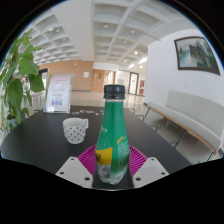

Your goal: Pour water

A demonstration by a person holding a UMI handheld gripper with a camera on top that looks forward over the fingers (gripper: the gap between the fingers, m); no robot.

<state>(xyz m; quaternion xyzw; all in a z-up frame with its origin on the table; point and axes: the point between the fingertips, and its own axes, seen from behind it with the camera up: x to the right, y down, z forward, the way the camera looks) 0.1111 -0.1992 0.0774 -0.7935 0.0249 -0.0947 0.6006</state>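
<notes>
Gripper [112, 168] clenched on green bottle [113, 135], low centre of frame, both pads pressing it. Cap [114, 92] on. White cup [75, 129] left of bottle on dark table [40, 145]. Step: bottle grasped, carry pending. Next: uncap, move over cup, tilt.

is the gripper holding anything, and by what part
Yes: the gripper is shut on the green bottle, with both pads pressing its lower body, well below the black cap.

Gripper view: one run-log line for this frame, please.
task: pour water | gripper: shut on green bottle, upright, black cap on | white cup: on dark table, beyond fingers, left of bottle | pour: not started
</notes>
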